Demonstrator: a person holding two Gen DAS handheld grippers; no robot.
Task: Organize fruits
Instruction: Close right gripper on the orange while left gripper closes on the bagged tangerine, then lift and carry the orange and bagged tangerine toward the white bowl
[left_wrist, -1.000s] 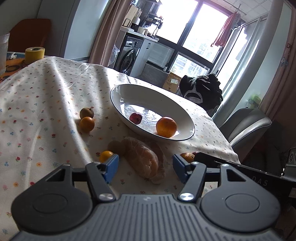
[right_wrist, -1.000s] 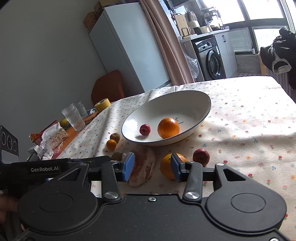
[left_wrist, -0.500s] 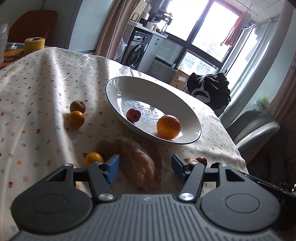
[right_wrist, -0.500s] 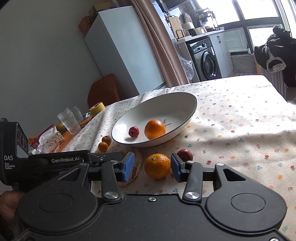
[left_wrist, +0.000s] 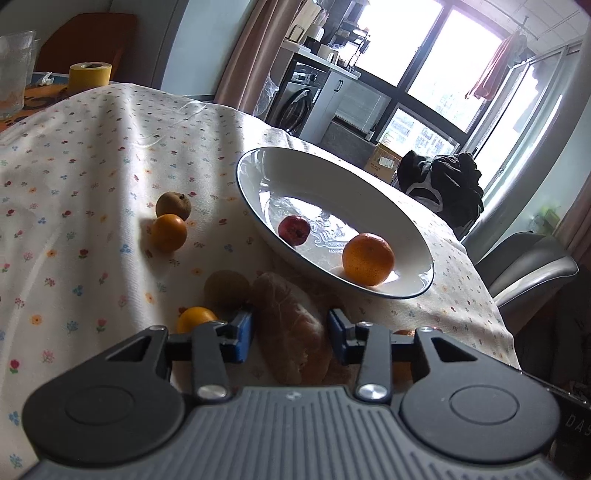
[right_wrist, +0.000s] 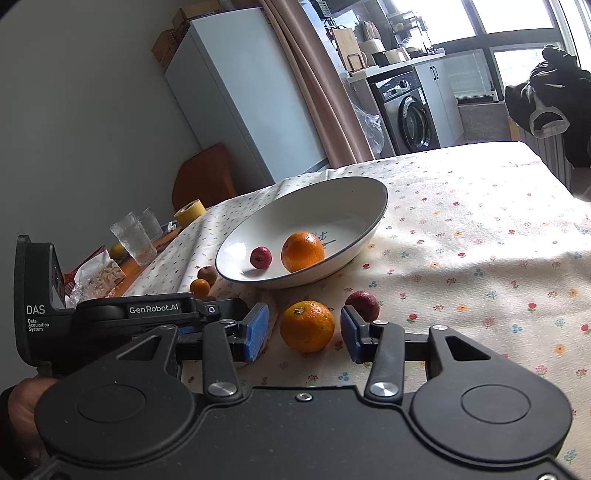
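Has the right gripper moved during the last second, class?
Yes. The right gripper has shifted rightward relative to the white bowl, from straddling the bread to straddling the orange on the tablecloth.

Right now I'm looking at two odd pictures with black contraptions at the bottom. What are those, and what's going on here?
There is no robot. A person holds a pair of hand-held tongs in each hand, each with a camera looking forward along its blue-padded fingers. One picture comes from the left tongs, the other from the right tongs. Both are open and hold nothing. On the flowered tablecloth stands a white bowl containing an orange and a small red fruit. The left tongs frame a bread roll; the right tongs frame a loose orange on the cloth. More small fruit lies around them.
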